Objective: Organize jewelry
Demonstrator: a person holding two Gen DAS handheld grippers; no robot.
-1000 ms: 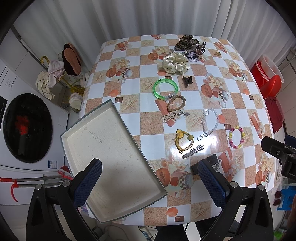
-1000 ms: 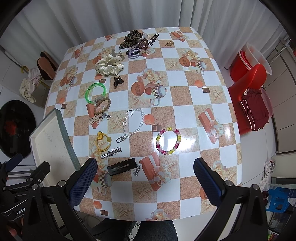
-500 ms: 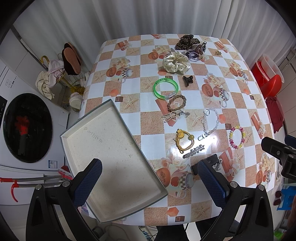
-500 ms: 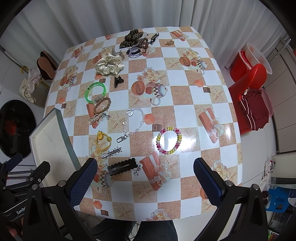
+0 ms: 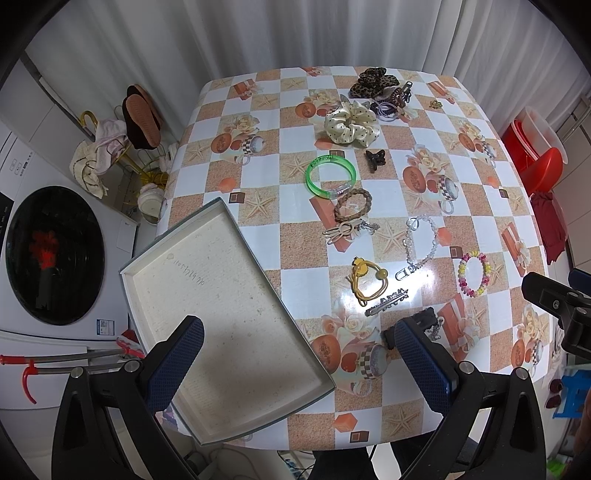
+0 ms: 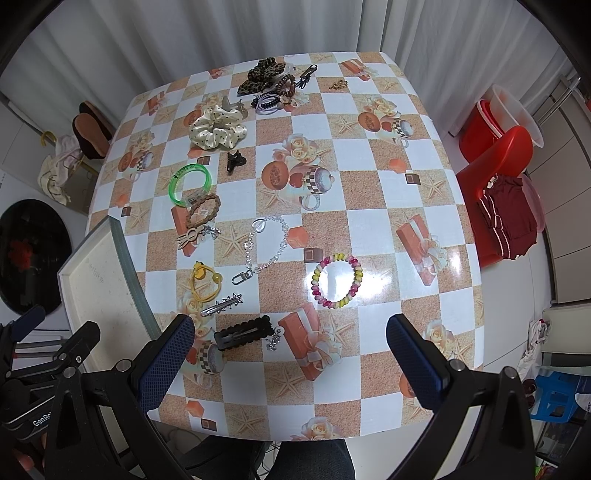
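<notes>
Glossy tablecloth (image 6: 373,192), matt tray (image 5: 236,325), seemingly satin scrunchie (image 6: 217,127).

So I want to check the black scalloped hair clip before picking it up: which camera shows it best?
The right wrist view: the black hair clip lies whole and unobstructed on the table, between the open jaws. In the left wrist view, only its end peeks out behind the left gripper's right finger.

White curtains (image 5: 258,33) behind; washing machine (image 5: 51,254) left; red chair (image 6: 495,173) right.
</notes>
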